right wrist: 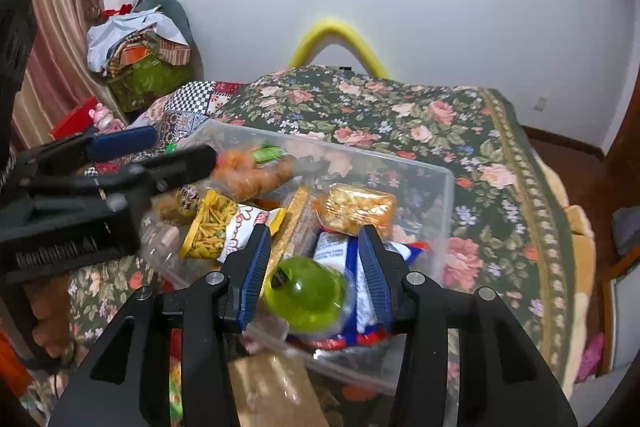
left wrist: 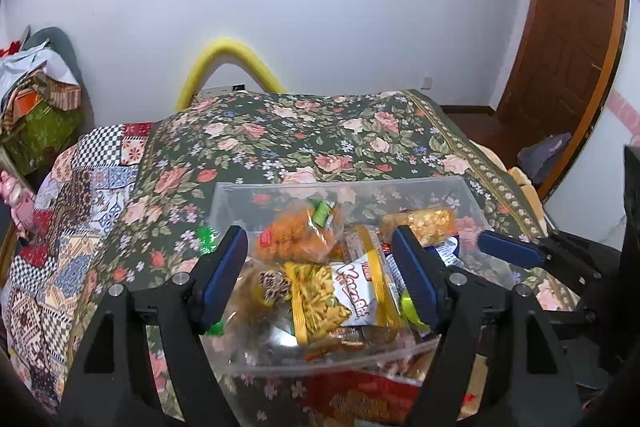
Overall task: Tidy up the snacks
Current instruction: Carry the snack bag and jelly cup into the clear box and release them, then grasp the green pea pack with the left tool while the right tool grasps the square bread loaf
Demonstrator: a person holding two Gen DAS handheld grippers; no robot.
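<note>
A clear plastic box (left wrist: 224, 195) (right wrist: 446, 187) stands on the floral bed cover and holds several snack packs: an orange snack bag (left wrist: 300, 235) (right wrist: 256, 175), a yellow stick-snack pack (left wrist: 332, 299) (right wrist: 212, 223), a peanut bar (left wrist: 420, 223) (right wrist: 356, 211) and blue-white packets (right wrist: 340, 251). My left gripper (left wrist: 320, 275) is open and empty over the box. My right gripper (right wrist: 316, 267) is open, with a green round jelly cup (right wrist: 308, 293) between its fingers, blurred; I cannot tell whether the pads touch it. The right gripper also shows in the left wrist view (left wrist: 516, 251).
The floral cover (left wrist: 304, 143) (right wrist: 400, 115) drapes the bed, with a patchwork quilt (left wrist: 60, 227) on the left. A red snack bag (left wrist: 360, 395) and a tan pack (right wrist: 272, 387) lie near the box's front. Piled clothes (right wrist: 136, 39) and a door (left wrist: 560, 47) stand behind.
</note>
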